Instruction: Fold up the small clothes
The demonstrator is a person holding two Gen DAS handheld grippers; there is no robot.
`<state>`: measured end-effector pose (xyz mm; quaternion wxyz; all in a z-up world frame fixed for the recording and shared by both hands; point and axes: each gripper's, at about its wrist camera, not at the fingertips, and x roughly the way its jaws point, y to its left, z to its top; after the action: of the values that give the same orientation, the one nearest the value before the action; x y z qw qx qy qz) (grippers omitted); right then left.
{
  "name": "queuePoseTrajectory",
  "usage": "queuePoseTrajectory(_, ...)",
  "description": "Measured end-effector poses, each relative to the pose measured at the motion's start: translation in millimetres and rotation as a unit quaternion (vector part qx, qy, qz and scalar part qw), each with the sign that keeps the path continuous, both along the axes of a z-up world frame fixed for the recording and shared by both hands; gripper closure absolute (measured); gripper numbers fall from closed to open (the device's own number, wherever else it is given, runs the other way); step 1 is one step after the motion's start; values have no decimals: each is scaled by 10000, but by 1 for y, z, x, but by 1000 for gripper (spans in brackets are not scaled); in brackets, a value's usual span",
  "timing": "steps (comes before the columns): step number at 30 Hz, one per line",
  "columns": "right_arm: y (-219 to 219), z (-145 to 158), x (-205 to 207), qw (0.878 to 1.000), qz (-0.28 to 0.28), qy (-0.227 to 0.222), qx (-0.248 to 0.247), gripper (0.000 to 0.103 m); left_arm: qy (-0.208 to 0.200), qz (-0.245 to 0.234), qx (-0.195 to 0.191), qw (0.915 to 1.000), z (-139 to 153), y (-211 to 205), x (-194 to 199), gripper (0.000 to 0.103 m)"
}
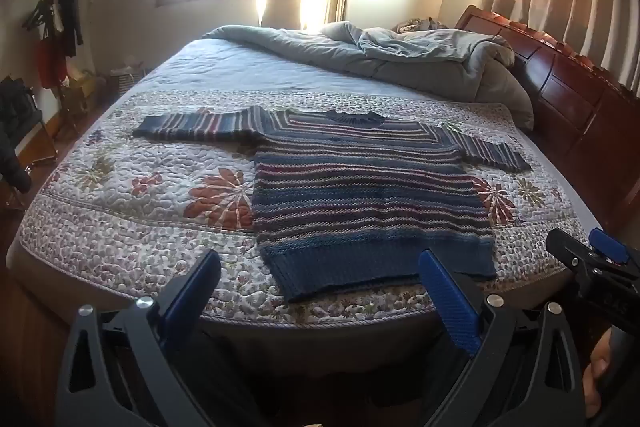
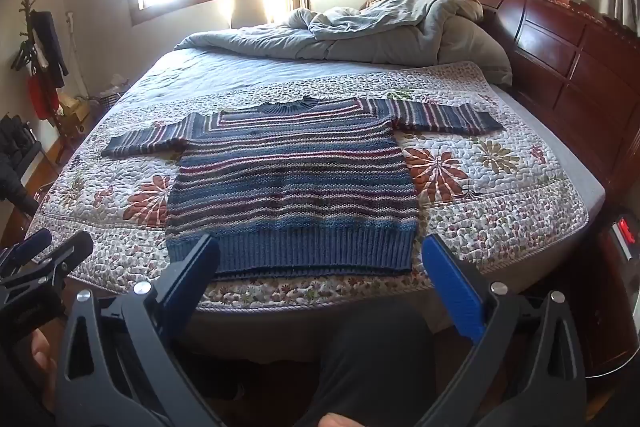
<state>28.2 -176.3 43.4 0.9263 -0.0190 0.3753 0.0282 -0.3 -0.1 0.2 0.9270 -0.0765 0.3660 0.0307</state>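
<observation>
I see both my left tool (image 1: 320,275) and right tool (image 2: 320,259) spread wide, empty, short of the sweater (image 2: 292,183) hem at the bed (image 2: 460,267) edge.

A sweater (image 2: 294,183) is lying flat on the quilt (image 2: 500,211) near the bed's front edge, sleeves reaching left and right. A bunched duvet (image 2: 360,35) is sitting behind it, against the headboard (image 2: 560,43) at right.

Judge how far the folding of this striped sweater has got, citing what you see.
Done: the striped sweater lies flat on the floral quilt, sleeves spread. In hand: nothing; the left gripper and right gripper hover open near the hem. Left: every fold.
</observation>
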Motion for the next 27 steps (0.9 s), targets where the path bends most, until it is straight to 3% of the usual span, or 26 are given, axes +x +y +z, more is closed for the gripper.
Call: queuePoseTrajectory(27,3,2,2,10000,41,-22,-25,3,-17,51,71,10000,8,0,0,4)
